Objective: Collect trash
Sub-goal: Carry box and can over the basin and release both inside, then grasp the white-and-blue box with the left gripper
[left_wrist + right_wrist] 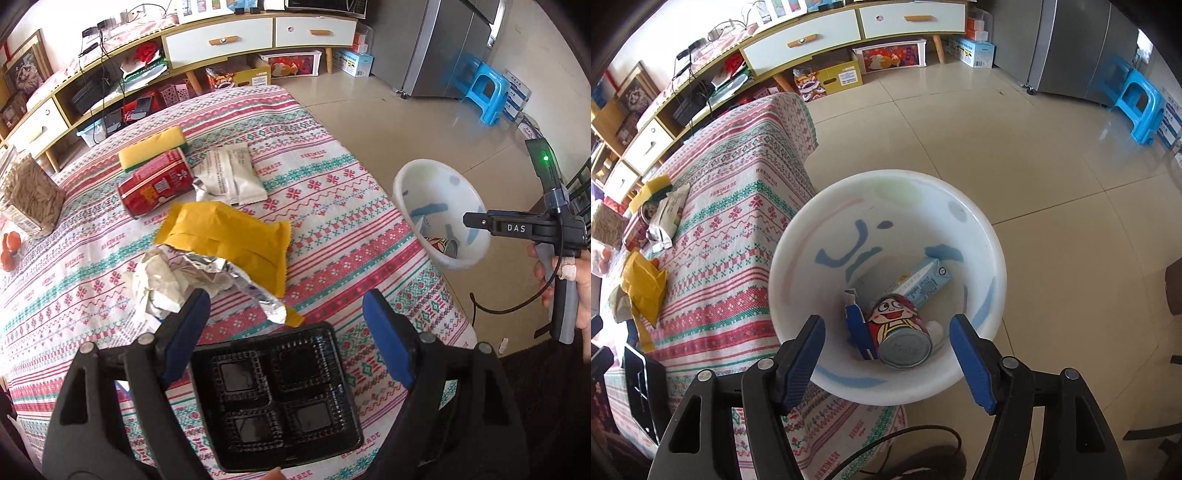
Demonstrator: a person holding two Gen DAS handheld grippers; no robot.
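My left gripper (286,325) is open and points down over a black plastic tray (277,398) at the table's near edge; bare cloth shows between the tray and the right pad. Beyond lie crumpled foil and paper (184,280), a yellow wrapper (225,240), a red can (155,188) and a white pouch (232,173). My right gripper (886,347) hangs open over the white bin (798,258) with nothing between its pads. In the bin lie a cartoon can (901,332), a blue-white carton (919,284) and a blue wrapper (857,328). The left wrist view shows the right gripper (469,221) above the bin (406,192).
A yellow sponge (155,147), a bag of brown sticks (33,199) and red fruit (9,247) lie further left on the patterned tablecloth (332,184). A low cabinet (221,37), a grey fridge (443,48) and a blue stool (487,92) stand beyond, across the tiled floor (1052,184).
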